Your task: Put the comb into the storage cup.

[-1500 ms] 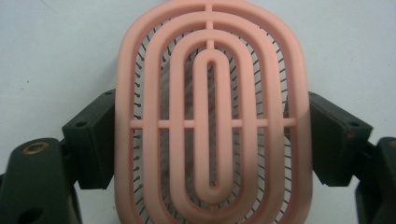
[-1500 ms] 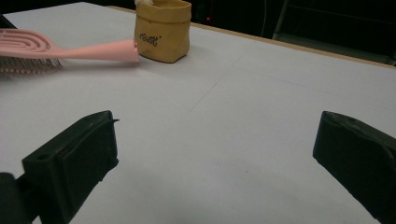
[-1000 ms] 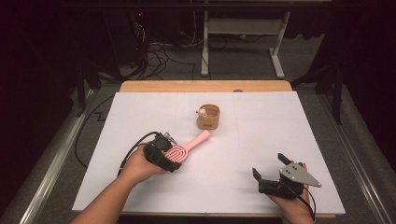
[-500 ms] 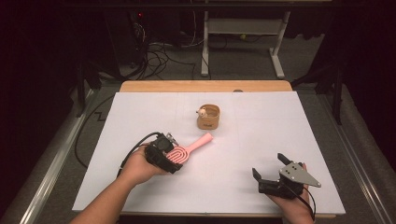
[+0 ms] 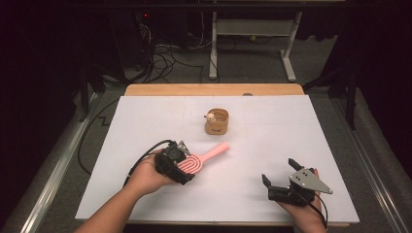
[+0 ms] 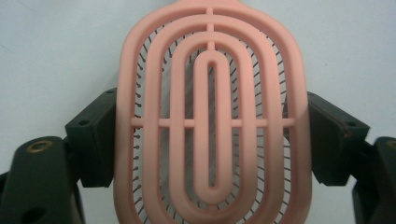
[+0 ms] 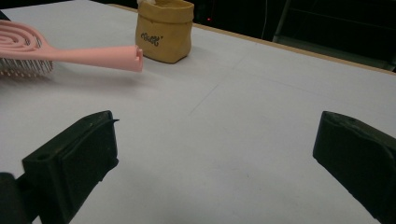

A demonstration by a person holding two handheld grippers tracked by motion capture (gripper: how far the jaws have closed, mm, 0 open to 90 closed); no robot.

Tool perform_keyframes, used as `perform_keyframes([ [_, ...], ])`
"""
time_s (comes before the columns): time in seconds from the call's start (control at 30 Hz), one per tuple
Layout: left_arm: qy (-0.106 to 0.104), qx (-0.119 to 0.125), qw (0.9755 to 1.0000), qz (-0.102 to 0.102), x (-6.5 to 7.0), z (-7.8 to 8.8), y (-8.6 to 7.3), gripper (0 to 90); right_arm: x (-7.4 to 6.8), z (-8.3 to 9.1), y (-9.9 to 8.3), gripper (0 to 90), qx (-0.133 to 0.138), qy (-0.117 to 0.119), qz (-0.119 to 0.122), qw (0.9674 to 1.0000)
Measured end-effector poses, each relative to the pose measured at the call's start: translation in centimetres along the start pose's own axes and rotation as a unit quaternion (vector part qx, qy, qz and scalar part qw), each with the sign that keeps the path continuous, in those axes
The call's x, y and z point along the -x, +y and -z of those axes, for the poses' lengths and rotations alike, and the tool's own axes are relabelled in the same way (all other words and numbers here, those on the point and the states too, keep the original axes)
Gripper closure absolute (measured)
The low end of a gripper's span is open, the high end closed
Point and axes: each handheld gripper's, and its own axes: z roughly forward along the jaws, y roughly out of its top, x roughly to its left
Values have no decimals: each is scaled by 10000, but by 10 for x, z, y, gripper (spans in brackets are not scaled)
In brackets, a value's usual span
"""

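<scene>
The pink brush (image 5: 197, 161) lies on the white desk (image 5: 272, 141), its handle pointing up and right toward the little tan bag (image 5: 216, 122). The left tool (image 5: 180, 164) squeezes its head. The left gripper view shows thin bristles under it. The right tool (image 5: 278, 174) is wide open, holding nothing.

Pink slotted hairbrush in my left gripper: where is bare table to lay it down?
Bare white table lies right of the pink slotted hairbrush, toward the open right gripper. Crowded near the tan fabric pouch.
</scene>
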Motion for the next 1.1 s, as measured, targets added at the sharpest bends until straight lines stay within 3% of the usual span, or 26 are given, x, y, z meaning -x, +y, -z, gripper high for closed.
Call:
perform_keyframes([
  [0.73, -125, 211, 9994, -259, 13, 14, 9, 199, -1, -4, 2, 6, -30, 3, 26, 10000],
  [1.1, -140, 262, 9987, -419, 21, 25, 16, 199, -1, -16, 23, 4, -136, -19, 248, 9996],
])
